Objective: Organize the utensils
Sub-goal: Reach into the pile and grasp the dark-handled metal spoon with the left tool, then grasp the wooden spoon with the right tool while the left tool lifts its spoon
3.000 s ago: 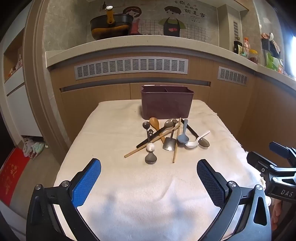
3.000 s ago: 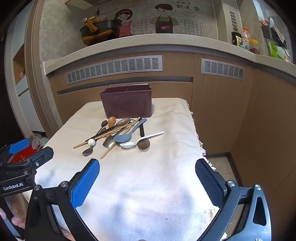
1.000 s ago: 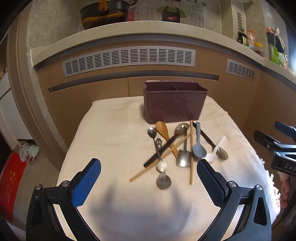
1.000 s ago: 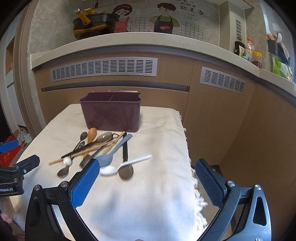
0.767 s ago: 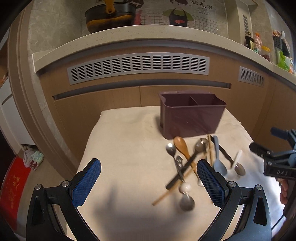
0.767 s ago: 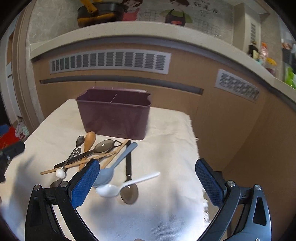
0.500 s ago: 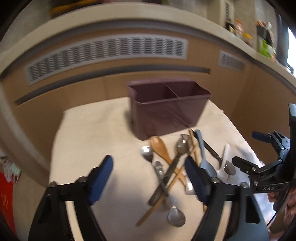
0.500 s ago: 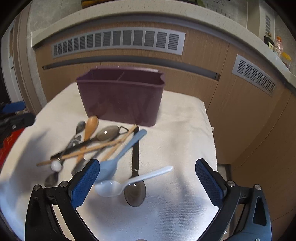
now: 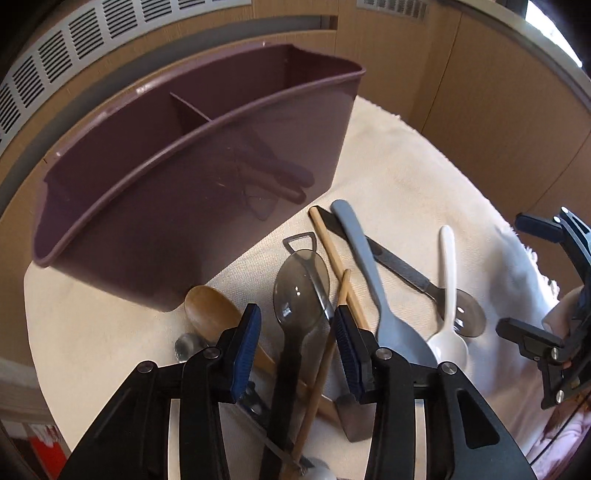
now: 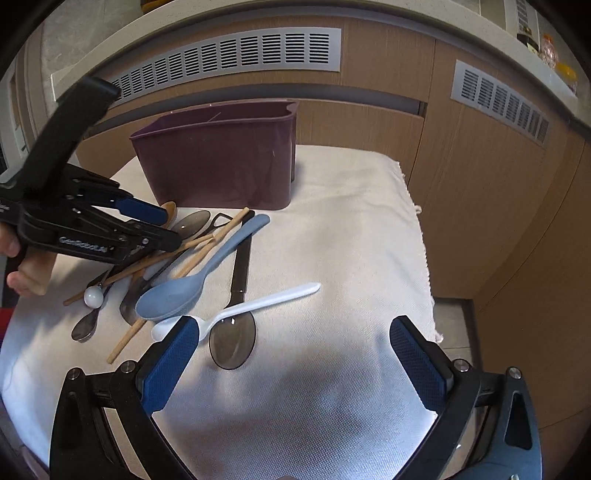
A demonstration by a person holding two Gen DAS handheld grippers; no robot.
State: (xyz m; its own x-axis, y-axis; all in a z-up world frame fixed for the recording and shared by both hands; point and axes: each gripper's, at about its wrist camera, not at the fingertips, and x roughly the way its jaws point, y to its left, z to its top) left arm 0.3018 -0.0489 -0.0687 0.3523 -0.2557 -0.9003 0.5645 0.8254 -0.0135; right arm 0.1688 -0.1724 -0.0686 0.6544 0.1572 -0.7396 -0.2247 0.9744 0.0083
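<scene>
Cloth-covered table (image 10: 332, 406): nothing sorted yet.
Purple caddy (image 10: 218, 166) at far edge, visible compartments look empty.
Utensil pile (image 10: 192, 266) just before caddy, untouched.
Left gripper (image 9: 295, 336) jaws just closing, astride smoky spoon (image 9: 301, 291), pads not pressing.
Right gripper (image 10: 291, 358) wide open, empty, over white spoon (image 10: 243, 308).

A cream woven cloth (image 10: 351, 229) is covering the worktop, its fringed edge (image 10: 421, 236) hanging along the right side. Behind the far edge, wood-grain cabinet panels (image 10: 373, 110) are curving around, carrying grey slatted vents (image 10: 236, 55), with another vent (image 10: 498, 99) past the far right corner. A pale stone ledge (image 10: 406, 18) is running above them. Daylight is brightening the cloth at the near edge. Grey floor (image 10: 454, 321) is showing beside the right edge.
</scene>
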